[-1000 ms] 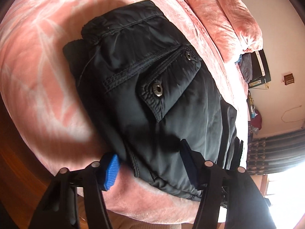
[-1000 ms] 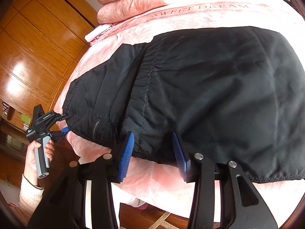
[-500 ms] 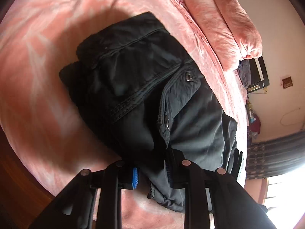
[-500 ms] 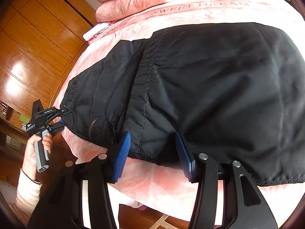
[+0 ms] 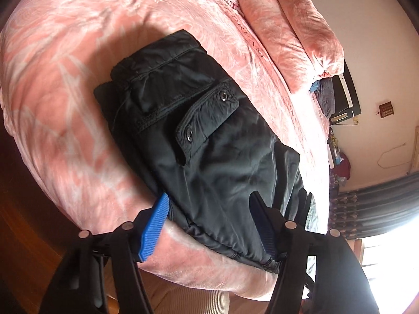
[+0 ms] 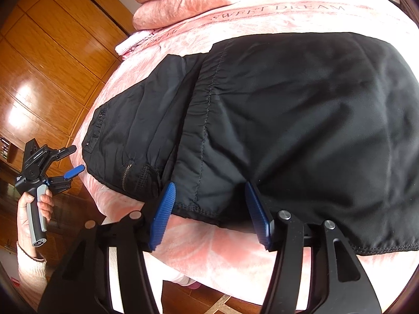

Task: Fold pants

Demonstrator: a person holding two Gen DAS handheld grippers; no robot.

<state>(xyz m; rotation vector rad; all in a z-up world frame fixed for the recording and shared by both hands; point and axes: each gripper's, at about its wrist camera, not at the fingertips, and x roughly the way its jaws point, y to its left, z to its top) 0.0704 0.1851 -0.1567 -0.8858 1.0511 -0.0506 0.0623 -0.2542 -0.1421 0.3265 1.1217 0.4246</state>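
Closest to my left wrist camera, my left gripper [image 5: 209, 214] has its jaws spread wide, the blue pad [image 5: 154, 227] of one finger resting beside the near edge of the black pants [image 5: 199, 136], the other finger lying over the cloth; nothing is pinched between them. From the right wrist view I see the same tool out at the bed's corner, held in a hand [image 6: 34, 209], jaws parted and just beside the waistband end.

My right gripper [image 6: 209, 204] is spread too, its two blue fingers straddling the hem edge of the pants, which bulges between them without being squeezed.

The pants lie folded on the pink bedspread [image 5: 65, 78], near its front edge. On the left view the top layer shows a pocket flap [image 5: 207, 115] with two metal snaps. On the right view a smooth folded-over layer covers most of the garment, with a gathered seam running across it.

Farther back, a folded pink quilt [image 6: 178, 2] sits at the head of the bed, and wooden wardrobe panels [image 6: 52, 52] stand behind on the left.
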